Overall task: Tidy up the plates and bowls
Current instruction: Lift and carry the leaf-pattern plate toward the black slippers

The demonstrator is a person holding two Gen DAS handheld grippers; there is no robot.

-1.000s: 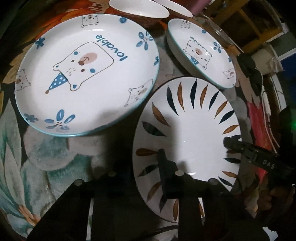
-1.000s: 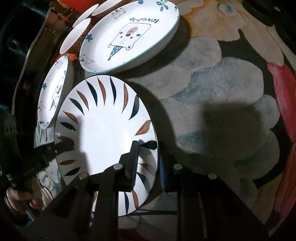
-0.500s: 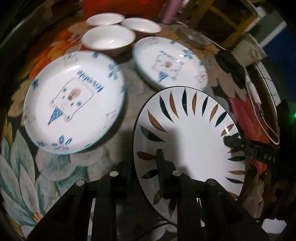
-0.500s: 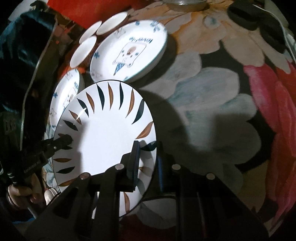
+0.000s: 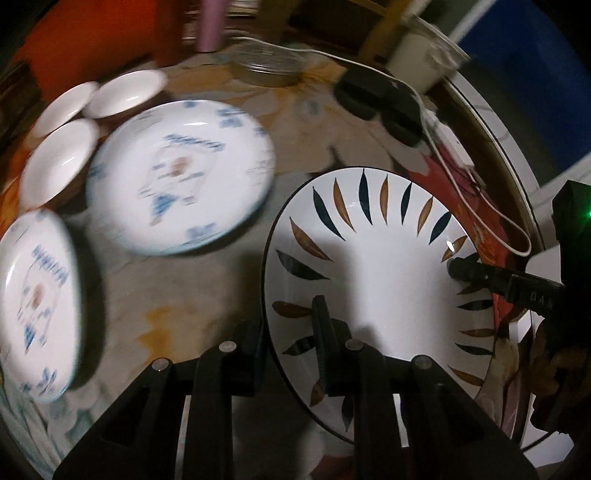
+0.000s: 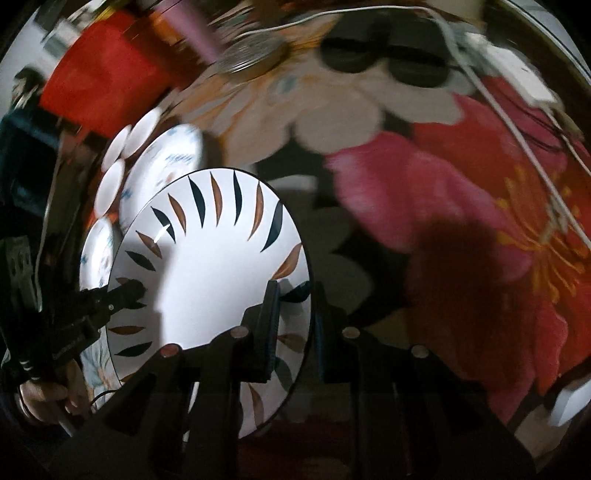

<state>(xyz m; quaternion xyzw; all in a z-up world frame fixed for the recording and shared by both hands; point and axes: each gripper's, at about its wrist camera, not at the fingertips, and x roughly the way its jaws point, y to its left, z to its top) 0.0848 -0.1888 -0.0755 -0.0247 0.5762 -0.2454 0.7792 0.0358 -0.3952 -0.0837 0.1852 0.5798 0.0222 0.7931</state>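
Observation:
A white plate with dark and brown leaf marks (image 5: 384,266) is held in the air by both grippers. My left gripper (image 5: 291,332) is shut on its near rim. My right gripper (image 6: 293,325) is shut on the opposite rim of the leaf plate (image 6: 214,266); its fingers (image 5: 476,271) show in the left wrist view. Two white bear plates (image 5: 181,177) (image 5: 37,306) lie on the flowered cloth to the left. Three small white bowls (image 5: 59,158) stand behind them.
A glass lid (image 5: 269,68), a pink cup (image 5: 210,26), black objects (image 5: 380,99) and a white cable (image 5: 476,184) lie at the table's far side. The table's rim (image 5: 517,147) runs along the right. A large red flower on the cloth (image 6: 480,236) lies below the right gripper.
Both grippers have lifted the leaf plate higher and carried it right, away from the bear plates. The views swing and blur; the bowls and bear plates slide to the left.

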